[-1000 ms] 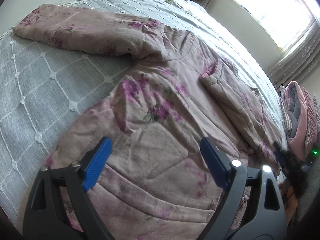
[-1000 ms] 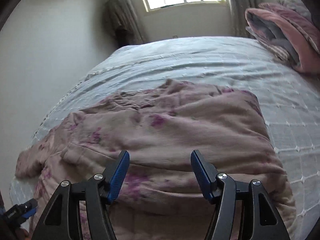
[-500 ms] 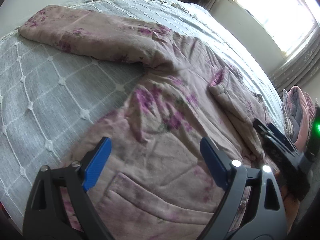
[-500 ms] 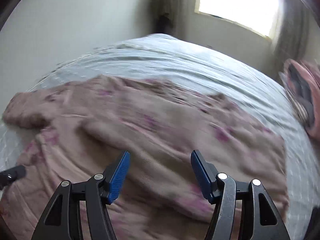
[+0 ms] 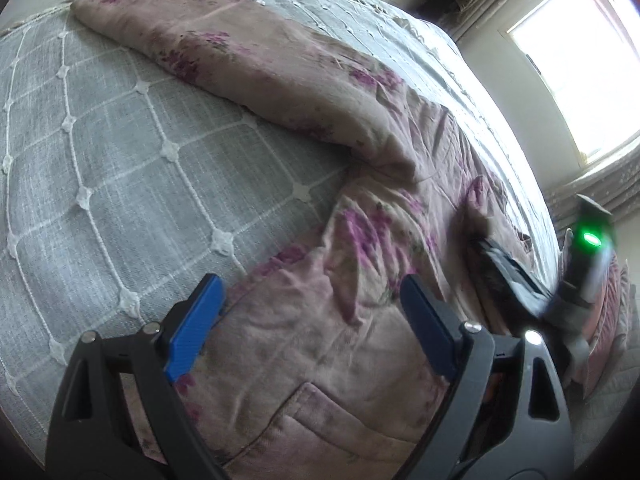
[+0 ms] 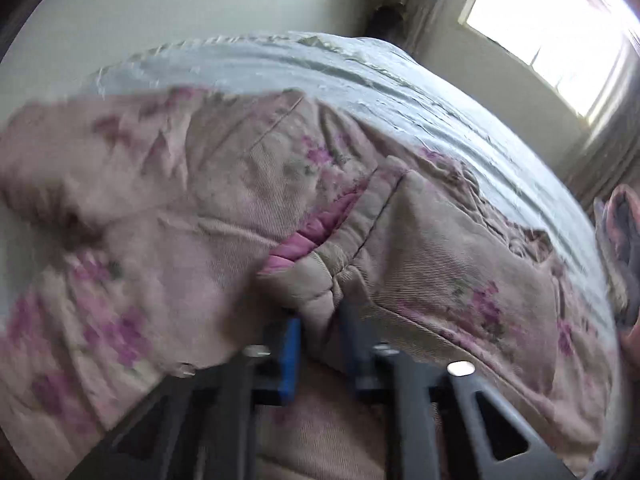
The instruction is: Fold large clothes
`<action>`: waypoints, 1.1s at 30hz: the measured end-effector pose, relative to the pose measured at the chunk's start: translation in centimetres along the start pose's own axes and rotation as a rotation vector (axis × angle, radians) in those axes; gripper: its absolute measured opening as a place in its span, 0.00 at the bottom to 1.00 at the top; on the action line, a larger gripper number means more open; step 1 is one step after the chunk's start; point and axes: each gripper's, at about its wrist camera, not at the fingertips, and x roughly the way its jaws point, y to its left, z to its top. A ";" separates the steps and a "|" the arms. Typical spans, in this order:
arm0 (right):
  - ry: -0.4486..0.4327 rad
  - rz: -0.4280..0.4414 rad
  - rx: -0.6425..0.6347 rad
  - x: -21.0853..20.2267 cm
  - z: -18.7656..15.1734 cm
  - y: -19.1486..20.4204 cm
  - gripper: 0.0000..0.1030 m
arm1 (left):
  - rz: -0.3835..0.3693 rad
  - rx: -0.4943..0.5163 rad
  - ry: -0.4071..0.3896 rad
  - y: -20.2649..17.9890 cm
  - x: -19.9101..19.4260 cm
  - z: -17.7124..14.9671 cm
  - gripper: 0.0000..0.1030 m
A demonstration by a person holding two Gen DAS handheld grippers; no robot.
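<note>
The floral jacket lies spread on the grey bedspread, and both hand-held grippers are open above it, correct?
Not quite: only the left hand-held gripper is open. The right wrist view shows the right hand-held gripper shut on the floral jacket, which does lie on the grey bedspread.

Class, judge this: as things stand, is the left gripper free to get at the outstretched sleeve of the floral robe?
Probably yes. The left gripper is open over the robe's body, and the sleeve lies flat and uncovered on the grey bedspread, with nothing between them. The right gripper pinches a cuff elsewhere.
</note>
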 end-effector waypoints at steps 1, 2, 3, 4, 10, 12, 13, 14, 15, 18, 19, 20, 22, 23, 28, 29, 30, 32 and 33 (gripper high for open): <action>-0.041 0.029 0.032 -1.6 0.3 -0.3 0.12 | -0.007 -0.013 -0.001 0.2 -0.1 0.1 0.88; -0.084 0.050 0.034 -3.2 0.2 -0.2 0.12 | -0.014 -0.024 -0.001 0.4 -0.2 0.1 0.88; -0.110 0.072 0.029 -4.6 0.0 -0.2 0.12 | -0.021 -0.028 0.000 0.4 -0.2 0.0 0.88; -0.112 0.090 0.023 -4.9 -0.3 0.0 0.12 | -0.022 -0.027 0.003 0.3 -0.2 -0.2 0.88; 0.000 0.037 -0.053 -0.9 -2.5 2.2 0.24 | 0.006 -0.016 0.007 0.6 0.3 -0.1 0.88; 0.007 0.117 0.044 -2.5 -2.3 0.9 0.37 | 0.009 -0.022 -0.011 1.0 -0.1 0.1 0.88; -0.003 0.180 0.100 -4.0 -2.2 0.0 0.50 | 0.010 -0.018 -0.022 0.9 -0.3 0.2 0.88; -0.029 0.220 0.139 -5.7 -2.3 -0.9 0.58 | 0.012 0.002 -0.032 0.7 -0.5 0.2 0.88; -0.062 0.240 0.173 -7.4 -2.6 -1.7 0.75 | 0.018 0.029 -0.039 0.4 -0.6 0.1 0.88; -0.112 0.261 0.235 -12.7 -5.2 -4.0 0.79 | 0.046 0.099 -0.034 -0.2 -0.4 0.3 0.88; -0.095 0.261 0.259 -14.2 -7.0 -4.8 0.79 | 0.049 0.100 -0.025 0.0 -0.3 0.5 0.88; -0.073 0.248 0.283 -15.4 -8.6 -5.2 0.79 | 0.047 0.092 -0.019 0.4 -0.3 0.7 0.88; -0.047 0.235 0.323 -17.4 -12.5 -6.6 0.79 | 0.050 0.079 -0.051 1.1 -0.6 1.1 0.87; -0.051 0.236 0.341 -18.3 -14.2 -7.1 0.80 | 0.065 0.104 -0.089 1.4 -1.1 1.2 0.88; -0.055 0.215 0.463 -20.7 -21.2 -8.7 0.83 | 0.052 0.232 -0.108 3.4 -2.1 2.5 0.88; -0.049 0.211 0.468 -20.4 -21.8 -8.8 0.83 | 0.073 0.209 -0.113 4.5 -2.2 3.1 0.88; -0.041 0.208 0.465 -20.2 -22.3 -8.6 0.83 | 0.103 0.191 -0.113 5.3 -2.3 3.6 0.88; -0.048 0.179 0.441 -20.0 -22.9 -8.0 0.83 | 0.184 0.140 -0.097 7.2 -2.5 5.8 0.88; -0.059 0.169 0.432 -20.2 -23.0 -7.8 0.83 | 0.191 0.130 -0.100 7.9 -2.7 6.9 0.88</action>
